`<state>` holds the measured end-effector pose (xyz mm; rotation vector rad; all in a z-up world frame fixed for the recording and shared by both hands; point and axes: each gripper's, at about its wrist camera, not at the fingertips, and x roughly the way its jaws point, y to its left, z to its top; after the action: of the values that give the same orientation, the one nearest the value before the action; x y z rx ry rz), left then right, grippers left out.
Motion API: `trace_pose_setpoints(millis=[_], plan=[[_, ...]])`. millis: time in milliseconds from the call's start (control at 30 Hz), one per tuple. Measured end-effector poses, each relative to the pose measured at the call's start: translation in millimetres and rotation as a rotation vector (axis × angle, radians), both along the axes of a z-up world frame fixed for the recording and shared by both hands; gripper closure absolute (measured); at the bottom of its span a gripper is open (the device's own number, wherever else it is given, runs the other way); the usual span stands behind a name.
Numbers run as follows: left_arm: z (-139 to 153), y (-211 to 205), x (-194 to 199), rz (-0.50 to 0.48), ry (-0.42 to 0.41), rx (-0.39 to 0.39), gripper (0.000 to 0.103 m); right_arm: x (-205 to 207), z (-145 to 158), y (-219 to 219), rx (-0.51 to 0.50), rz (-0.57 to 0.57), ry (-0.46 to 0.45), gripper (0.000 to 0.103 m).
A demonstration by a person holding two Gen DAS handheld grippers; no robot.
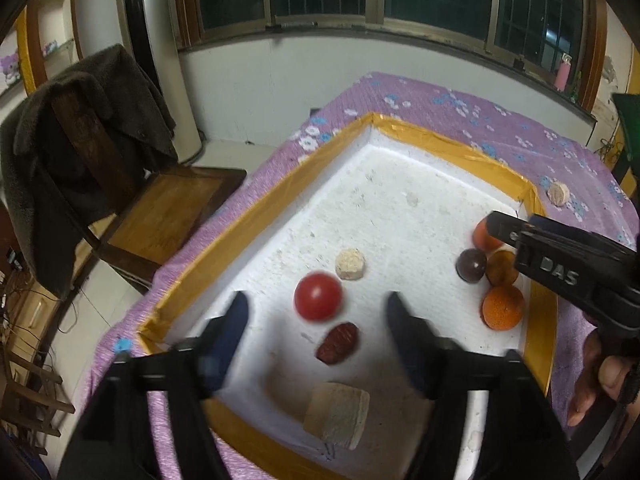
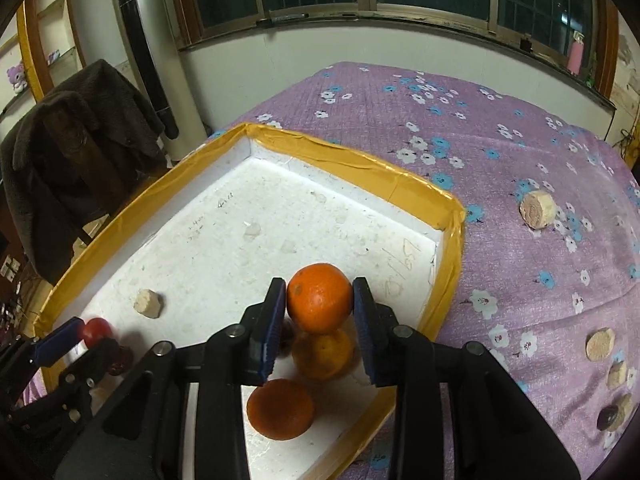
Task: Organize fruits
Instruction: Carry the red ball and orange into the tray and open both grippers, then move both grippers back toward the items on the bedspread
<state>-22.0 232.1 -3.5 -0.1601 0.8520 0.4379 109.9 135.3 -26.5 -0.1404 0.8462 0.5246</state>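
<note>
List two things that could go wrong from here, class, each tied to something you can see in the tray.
1. The right gripper pinches the top orange only at its sides; it might slip and knock the oranges below.
2. The left gripper is open around the red tomato, with a dark date close by; closing may nudge either round fruit away.

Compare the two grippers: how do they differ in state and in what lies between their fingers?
The right gripper is closed on an orange; the left gripper is open and holds nothing. The right one sits by the tray's right side among oranges; the left one points at a red tomato. Both have blue pads and are over the white tray.
</note>
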Motion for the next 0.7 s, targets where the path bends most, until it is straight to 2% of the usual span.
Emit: trace_pose_setpoints(millis=[33, 100, 267, 333, 467, 700], plan=[[2, 0, -2, 0.001, -0.009, 0.004, 0.023, 0, 2, -2, 0.004, -0.005, -0.007, 0.049], [5, 1, -6, 0.009, -0.012, 0.002, 0.023, -3, 8, -10, 0.019, -0.019, -0.018, 0.04], [15, -4, -19, 0.013, -0.041, -0.013, 0.023, -21, 31, -53, 0.077, -0.063, -0.061, 0.031], [19, -13, -24, 0.002, -0.062, -0.026, 0.023, -31, 37, -75, 0.097, -0.088, -0.076, 0.022], [25, -44, -25, -0.06, -0.084, -0.023, 0.023, -54, 39, -133, 0.094, -0.158, -0.103, 0.021], [23, -123, -15, -0.226, -0.087, -0.018, 0.023, -75, 14, -256, 0.027, -0.333, -0.093, 0.022]])
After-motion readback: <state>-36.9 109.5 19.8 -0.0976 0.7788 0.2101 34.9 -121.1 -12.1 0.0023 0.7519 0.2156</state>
